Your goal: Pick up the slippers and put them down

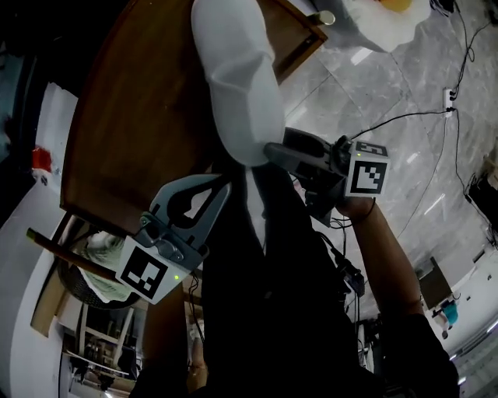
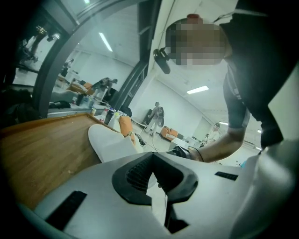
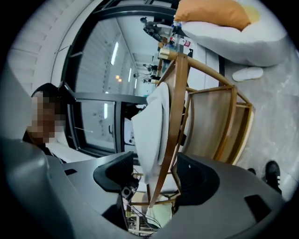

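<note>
A white slipper (image 1: 237, 78) lies lengthwise on the brown wooden chair seat (image 1: 132, 116). My right gripper (image 1: 272, 149) is at the slipper's near end. In the right gripper view its jaws (image 3: 156, 172) stand wide open, with the slipper (image 3: 152, 130) and the seat's wooden edge (image 3: 175, 116) showing in the gap; the pads do not press on them. My left gripper (image 1: 224, 186) hangs lower left of the slipper, apart from it. Its pads (image 2: 152, 158) meet at the tips with nothing between them, and the slipper (image 2: 112, 142) lies beyond on the wood.
A second white slipper (image 3: 247, 73) lies on the grey marble floor near a white beanbag (image 3: 243, 42) with an orange cushion (image 3: 215, 11). Black cables (image 1: 405, 116) run across the floor. A basket with cloth (image 1: 97, 268) stands under the seat's left edge.
</note>
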Motion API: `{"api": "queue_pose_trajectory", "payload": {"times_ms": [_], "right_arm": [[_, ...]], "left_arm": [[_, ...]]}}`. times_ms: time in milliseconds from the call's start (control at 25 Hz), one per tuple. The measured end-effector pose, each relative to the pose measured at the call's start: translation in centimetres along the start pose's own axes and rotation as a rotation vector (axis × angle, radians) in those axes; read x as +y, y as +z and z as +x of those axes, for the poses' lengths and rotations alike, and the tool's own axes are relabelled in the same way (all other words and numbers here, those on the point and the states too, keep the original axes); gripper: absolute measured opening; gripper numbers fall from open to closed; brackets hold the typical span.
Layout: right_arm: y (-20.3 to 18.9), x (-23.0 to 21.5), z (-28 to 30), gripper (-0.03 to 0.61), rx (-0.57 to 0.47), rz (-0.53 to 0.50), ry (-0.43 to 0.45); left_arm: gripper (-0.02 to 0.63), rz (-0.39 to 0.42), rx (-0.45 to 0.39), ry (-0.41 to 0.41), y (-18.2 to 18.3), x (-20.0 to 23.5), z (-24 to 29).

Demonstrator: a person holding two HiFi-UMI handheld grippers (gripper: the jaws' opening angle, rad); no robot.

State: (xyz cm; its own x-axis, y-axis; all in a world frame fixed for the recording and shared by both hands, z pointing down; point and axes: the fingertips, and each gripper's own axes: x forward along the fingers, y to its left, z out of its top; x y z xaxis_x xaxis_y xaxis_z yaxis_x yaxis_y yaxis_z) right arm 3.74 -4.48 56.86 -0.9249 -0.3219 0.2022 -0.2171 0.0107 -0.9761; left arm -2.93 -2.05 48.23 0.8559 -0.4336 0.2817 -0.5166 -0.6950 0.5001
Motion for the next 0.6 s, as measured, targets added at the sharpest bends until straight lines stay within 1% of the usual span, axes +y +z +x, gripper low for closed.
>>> {"api": "queue_pose_trajectory", "payload": {"times_ms": [80, 160, 280, 400, 480, 600], "right_arm": [[-0.4, 0.1, 0.6, 0.252, 0.014, 0.010, 0.022], [-0.7, 0.0, 1.3, 0.252, 0.023, 0.015, 0.034], [-0.9, -0.1, 1.9, 0.250, 0.017, 0.031, 0.054], [-1.2, -0.1, 2.0, 0.250, 0.025, 0.021, 0.052], [-1.2, -0.2, 2.0, 0.250, 0.030, 0.007, 0.048], [-1.3, -0.1, 2.1, 0.249, 0.042, -0.007, 0.046]], "left_arm": [[0.011, 0.018, 0.012, -0.016, -0.8, -0.1, 0.3], [0.011, 0.006, 0.013, -0.019, -1.3, 0.1, 0.4], [0.011, -0.010, -0.016, -0.016, -1.0, 0.1, 0.3], [0.011, -0.001, -0.017, -0.020, -0.9, -0.3, 0.2], [0.011, -0.009, -0.018, -0.014, -1.0, -0.3, -0.1], [0.011, -0.016, -0.048, -0.002, -0.4, -0.3, -0.5]]}}
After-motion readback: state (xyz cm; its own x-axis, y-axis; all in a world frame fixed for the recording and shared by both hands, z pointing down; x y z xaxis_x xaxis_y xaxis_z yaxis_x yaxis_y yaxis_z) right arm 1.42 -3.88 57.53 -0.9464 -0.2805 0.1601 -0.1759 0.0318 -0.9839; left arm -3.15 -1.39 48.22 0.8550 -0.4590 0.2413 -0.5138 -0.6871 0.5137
